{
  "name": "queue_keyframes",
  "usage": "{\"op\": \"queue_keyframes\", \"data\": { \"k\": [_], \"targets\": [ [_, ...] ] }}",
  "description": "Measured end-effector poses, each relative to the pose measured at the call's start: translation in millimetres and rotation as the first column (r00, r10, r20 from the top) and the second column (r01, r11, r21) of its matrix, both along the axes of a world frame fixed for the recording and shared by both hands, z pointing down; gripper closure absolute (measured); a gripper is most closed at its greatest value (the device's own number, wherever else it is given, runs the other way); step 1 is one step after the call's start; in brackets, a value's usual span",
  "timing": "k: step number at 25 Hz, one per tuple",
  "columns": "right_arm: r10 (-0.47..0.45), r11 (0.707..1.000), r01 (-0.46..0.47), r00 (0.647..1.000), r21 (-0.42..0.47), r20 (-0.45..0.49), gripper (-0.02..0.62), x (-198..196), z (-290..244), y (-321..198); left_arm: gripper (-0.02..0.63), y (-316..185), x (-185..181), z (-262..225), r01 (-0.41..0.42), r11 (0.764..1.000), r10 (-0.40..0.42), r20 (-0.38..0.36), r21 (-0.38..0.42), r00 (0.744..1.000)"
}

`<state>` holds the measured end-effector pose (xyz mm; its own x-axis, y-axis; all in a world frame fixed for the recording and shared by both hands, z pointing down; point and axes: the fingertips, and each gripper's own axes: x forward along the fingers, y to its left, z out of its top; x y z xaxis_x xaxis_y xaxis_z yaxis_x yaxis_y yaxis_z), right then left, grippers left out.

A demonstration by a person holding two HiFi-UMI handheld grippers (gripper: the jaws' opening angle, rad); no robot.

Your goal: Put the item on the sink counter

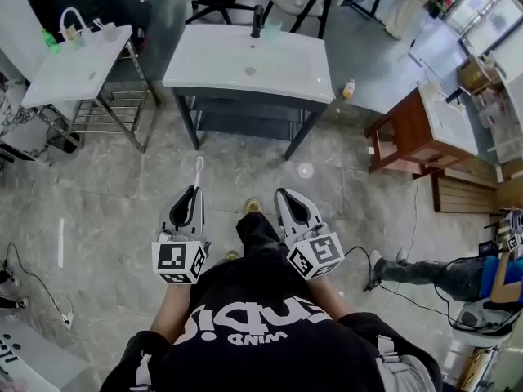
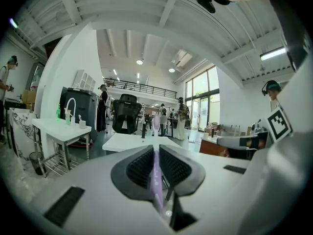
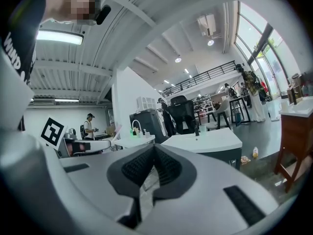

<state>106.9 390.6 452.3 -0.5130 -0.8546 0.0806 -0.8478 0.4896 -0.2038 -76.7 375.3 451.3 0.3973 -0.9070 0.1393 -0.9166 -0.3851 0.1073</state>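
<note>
Lilac translucent stick (image 2: 155, 175) clamped in ribbed left claw (image 2: 156, 150), right claw (image 3: 153, 153) clenched empty.

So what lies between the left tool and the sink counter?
Only bare floor, in the head view; nothing stands between the left tool, shut on a toothbrush, and the counter.

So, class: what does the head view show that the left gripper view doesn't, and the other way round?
Only the head view: the bottle on the floor and the person's black shirt. Only the left gripper view: the ceiling, the balcony rail and the windows. Both: the toothbrush clamped in the left gripper, and the sink counter ahead.
</note>
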Motion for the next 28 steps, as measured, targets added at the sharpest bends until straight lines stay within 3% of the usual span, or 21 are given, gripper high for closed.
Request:
{"op": "queue_keyframes", "data": {
  "k": [16,28],
  "targets": [
    [-0.007,1.000,0.007,1.000,-0.003,0.019,0.578,-2,-5,-101,0.554,-100,0,-10,-0.006,1.000,0.006,0.009,-0.008,1.000],
    [-0.037,0.999,0.037,0.999,-0.007,0.029,0.578,9,-16,-176,0.552,-164,8,-22,0.042,0.999,-0.042,0.007,-0.012,0.999]
  ]
}}
